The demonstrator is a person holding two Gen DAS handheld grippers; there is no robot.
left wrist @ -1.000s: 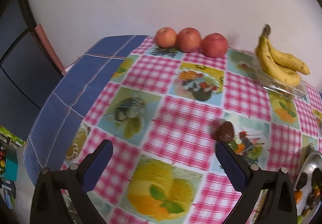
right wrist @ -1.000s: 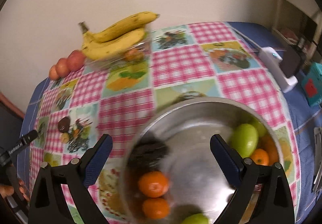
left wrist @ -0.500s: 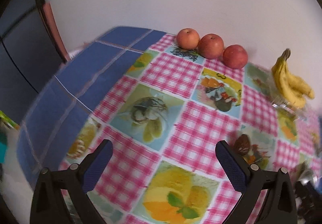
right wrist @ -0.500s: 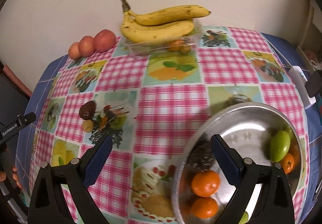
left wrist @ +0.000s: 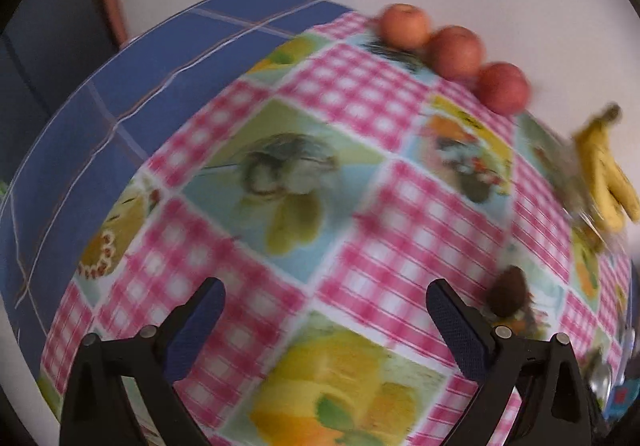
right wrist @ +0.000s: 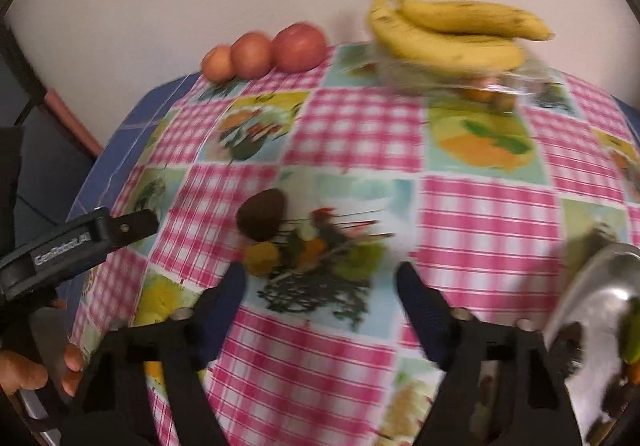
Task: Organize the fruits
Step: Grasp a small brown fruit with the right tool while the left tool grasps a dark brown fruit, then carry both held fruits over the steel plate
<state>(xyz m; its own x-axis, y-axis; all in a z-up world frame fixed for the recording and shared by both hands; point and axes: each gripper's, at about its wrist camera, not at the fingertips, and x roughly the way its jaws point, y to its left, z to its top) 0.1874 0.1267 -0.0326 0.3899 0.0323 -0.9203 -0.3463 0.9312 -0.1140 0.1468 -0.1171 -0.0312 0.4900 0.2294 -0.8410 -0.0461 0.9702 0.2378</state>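
A dark brown fruit (right wrist: 262, 217) lies mid-table with a small yellow fruit (right wrist: 262, 258) touching it. My right gripper (right wrist: 320, 278) hovers just right of the yellow fruit; its jaws are closing with nothing between them. Three apples (right wrist: 252, 53) line the wall, and bananas (right wrist: 448, 33) rest on a clear box (right wrist: 472, 83). The steel bowl (right wrist: 588, 294) holding fruit sits at the right. My left gripper (left wrist: 324, 294) is open and empty over the tablecloth, left of the dark fruit (left wrist: 508, 294). The apples (left wrist: 456, 51) and bananas (left wrist: 608, 173) are far off.
The round table wears a pink checked cloth (right wrist: 480, 213) over a blue one (left wrist: 132, 93), against a white wall. A person's hand (right wrist: 24, 370) holds the left gripper's black body (right wrist: 80, 238) at the table's left edge.
The right gripper swung left from over the bowl to the dark and yellow fruits, and its jaws narrowed. The left gripper drifted left and rolled, so apples and bananas slid right in its view.
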